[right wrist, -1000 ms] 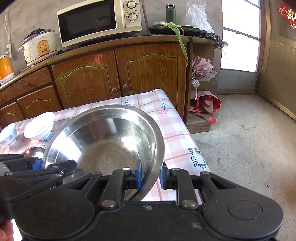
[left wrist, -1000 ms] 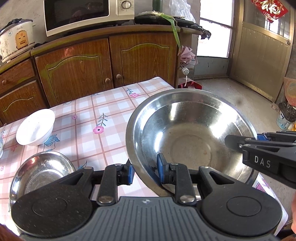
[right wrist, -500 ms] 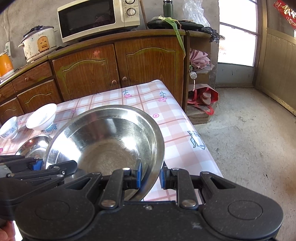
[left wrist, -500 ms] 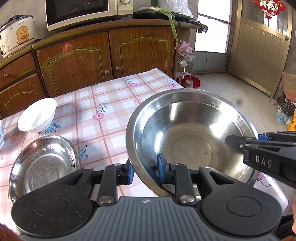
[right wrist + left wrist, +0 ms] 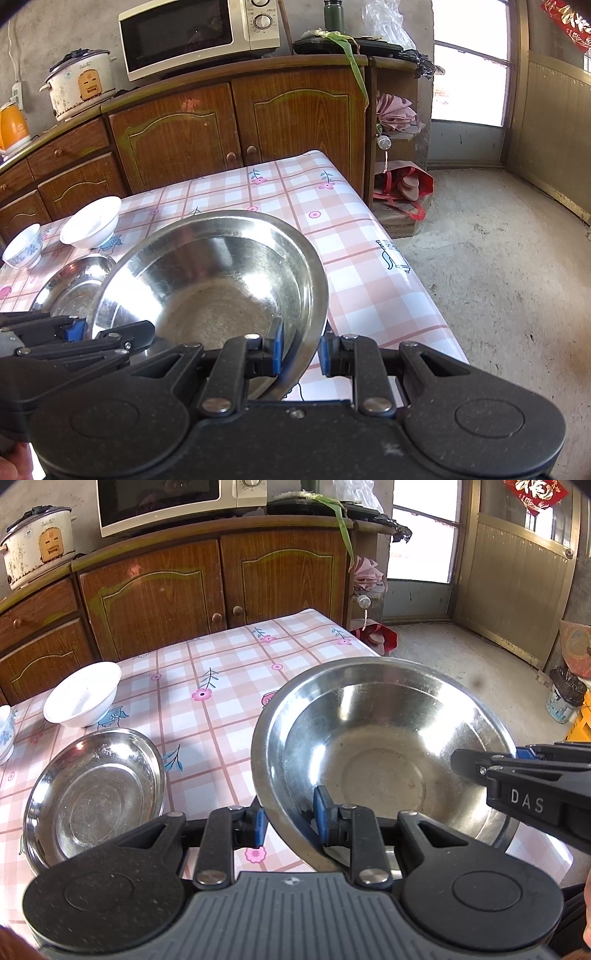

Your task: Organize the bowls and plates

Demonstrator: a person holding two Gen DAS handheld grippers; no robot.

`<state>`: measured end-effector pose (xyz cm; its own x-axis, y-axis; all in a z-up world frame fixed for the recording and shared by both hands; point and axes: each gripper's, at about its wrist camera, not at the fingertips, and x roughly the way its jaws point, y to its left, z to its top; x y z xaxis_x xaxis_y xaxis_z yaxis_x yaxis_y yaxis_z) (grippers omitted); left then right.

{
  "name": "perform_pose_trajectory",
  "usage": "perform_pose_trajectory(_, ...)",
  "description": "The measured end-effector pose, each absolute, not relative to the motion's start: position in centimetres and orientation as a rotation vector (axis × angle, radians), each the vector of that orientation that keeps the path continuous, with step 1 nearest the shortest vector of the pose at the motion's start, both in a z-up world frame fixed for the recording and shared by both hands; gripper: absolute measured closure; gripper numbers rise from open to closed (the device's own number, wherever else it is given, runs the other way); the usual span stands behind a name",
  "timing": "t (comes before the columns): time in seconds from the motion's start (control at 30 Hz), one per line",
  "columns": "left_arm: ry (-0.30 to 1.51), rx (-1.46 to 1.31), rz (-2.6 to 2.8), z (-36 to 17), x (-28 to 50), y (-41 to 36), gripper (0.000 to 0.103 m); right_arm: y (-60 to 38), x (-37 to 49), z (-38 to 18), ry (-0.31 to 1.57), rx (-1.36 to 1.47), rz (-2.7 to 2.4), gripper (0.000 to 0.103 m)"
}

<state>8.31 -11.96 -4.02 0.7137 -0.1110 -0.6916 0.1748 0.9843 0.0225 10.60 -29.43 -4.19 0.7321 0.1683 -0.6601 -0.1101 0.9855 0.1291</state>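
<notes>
One large steel basin (image 5: 388,760) over the table's near corner, left gripper (image 5: 288,825) and right gripper (image 5: 300,349) each clamped on its rim (right one lettered "DAS"), one steel plate (image 5: 92,797), two white bowls (image 5: 90,223), one checked tablecloth (image 5: 221,701).

The large bowl (image 5: 384,753) is polished metal, glossy with bright glare and a duller, scuffed base. At its nine o'clock, the shallow dish (image 5: 92,794) is metal too, its sheen dimmed by fine scratches. The white bowl (image 5: 83,694) looks glazed and smooth. A slick, shiny checked cloth covers the desk (image 5: 229,686). Each tool (image 5: 288,827) is matt, speckled black plastic with blue pads (image 5: 320,812). The cabinet (image 5: 207,583) is varnished wood; the floor (image 5: 498,277) is rough concrete.
</notes>
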Motion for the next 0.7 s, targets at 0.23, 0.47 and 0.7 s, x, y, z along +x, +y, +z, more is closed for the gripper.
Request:
perform_pose_trajectory(0.23,0.753,0.089,-0.162,-4.1,7.3,-11.9,0.078,-29.4,9.6,-4.3,0.733,0.083,0.145,0.078)
perform_pose_trajectory(0.47,0.753,0.080,-0.168,-4.3,6.4,-11.6,0.077,-29.2,8.6,-4.3,0.734,0.078,0.142,0.078)
perform_pose_trajectory(0.7,0.756,0.070,-0.163,-4.5,5.3,-11.2,0.077,-28.9,7.5,-4.3,0.739,0.067,0.146,0.078)
